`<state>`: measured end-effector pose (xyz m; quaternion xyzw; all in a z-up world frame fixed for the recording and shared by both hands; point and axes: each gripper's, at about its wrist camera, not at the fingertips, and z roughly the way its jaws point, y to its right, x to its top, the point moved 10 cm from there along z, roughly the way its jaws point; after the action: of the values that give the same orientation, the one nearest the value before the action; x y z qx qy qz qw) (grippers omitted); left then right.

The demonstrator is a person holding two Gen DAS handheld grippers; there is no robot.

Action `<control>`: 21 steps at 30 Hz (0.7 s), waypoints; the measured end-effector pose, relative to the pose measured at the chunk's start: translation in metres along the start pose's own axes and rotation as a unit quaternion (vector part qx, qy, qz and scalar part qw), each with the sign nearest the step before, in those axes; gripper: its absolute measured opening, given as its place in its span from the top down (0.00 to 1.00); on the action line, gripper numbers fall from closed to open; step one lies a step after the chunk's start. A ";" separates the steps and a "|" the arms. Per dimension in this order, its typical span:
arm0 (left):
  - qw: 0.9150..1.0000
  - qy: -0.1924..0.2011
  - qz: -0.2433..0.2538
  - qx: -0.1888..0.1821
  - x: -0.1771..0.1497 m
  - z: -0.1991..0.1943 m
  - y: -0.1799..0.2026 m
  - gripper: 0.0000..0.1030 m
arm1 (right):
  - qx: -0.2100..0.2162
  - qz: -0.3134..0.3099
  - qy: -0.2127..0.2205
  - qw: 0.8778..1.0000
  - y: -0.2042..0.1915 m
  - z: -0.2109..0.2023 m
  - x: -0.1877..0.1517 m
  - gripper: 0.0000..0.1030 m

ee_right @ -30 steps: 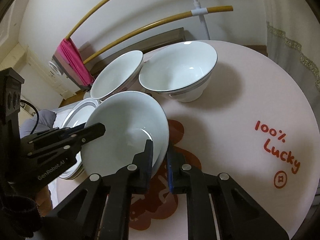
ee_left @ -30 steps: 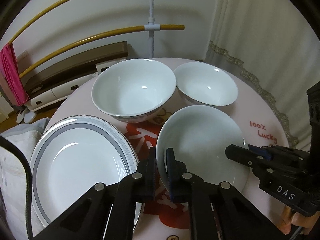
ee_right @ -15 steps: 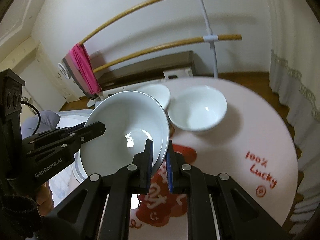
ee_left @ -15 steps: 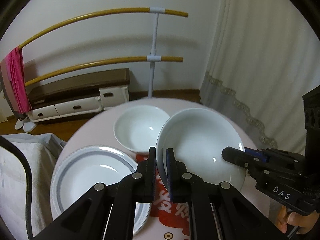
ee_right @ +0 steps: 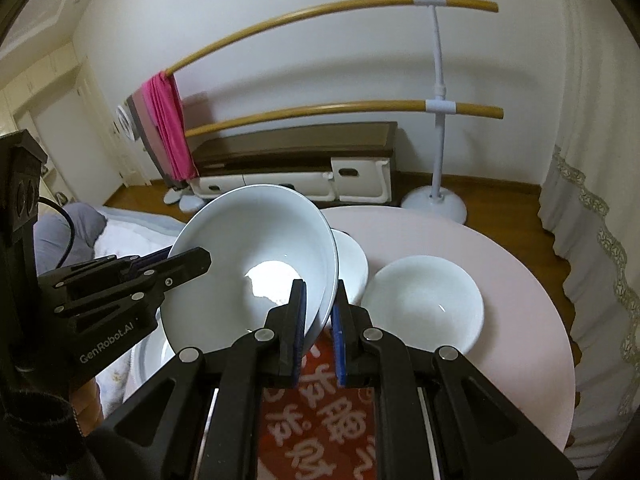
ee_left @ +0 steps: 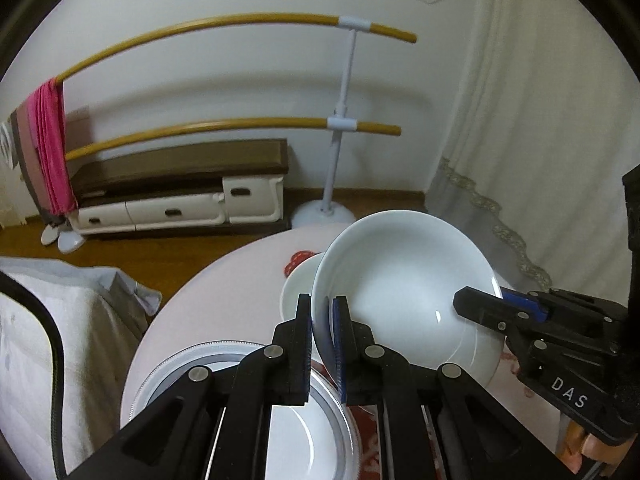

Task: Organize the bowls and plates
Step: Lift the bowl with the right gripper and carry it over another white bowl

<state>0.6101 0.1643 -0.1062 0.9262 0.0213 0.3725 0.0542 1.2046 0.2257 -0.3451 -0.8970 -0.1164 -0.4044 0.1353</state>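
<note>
A white deep plate (ee_left: 404, 288) hangs tilted above the round pink table (ee_left: 224, 280), held from both sides. My left gripper (ee_left: 322, 312) is shut on its left rim. Across the dish in the same view, my right gripper (ee_left: 480, 304) clamps the far rim. In the right wrist view the plate (ee_right: 248, 248) fills the centre left, with my right gripper (ee_right: 320, 300) shut on its right rim and the left gripper (ee_right: 200, 260) on the opposite edge. Below lie a grey-rimmed plate (ee_left: 160, 376), one white bowl (ee_right: 424, 300) and a second bowl (ee_right: 352, 264) partly hidden behind the lifted plate.
A stand with two wooden rails (ee_right: 440, 104) and a pink towel (ee_right: 168, 128) rises behind the table, in front of a low brown and white cabinet (ee_left: 180, 184). A lace-edged curtain (ee_right: 592, 200) hangs on the right. Bedding (ee_left: 52, 340) lies to the left of the table.
Both grippers have risen with the deep plate between them. The table, bowls and grey-rimmed plate now sit lower and smaller in both views, and more of the room shows.
</note>
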 end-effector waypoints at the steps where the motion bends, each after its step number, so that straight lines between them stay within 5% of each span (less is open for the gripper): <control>1: 1.000 -0.006 -0.004 0.002 0.001 0.009 -0.002 0.94 | -0.001 0.000 -0.004 1.000 0.001 0.007 0.000 0.89; 21: 0.998 -0.060 -0.012 0.008 0.037 0.114 -0.007 0.93 | -0.058 -0.020 -0.050 0.997 0.024 0.081 -0.007 0.89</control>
<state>0.7157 0.1641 -0.1638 0.9470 0.0321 0.3154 0.0521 1.2638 0.2293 -0.4053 -0.9201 -0.1172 -0.3674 0.0688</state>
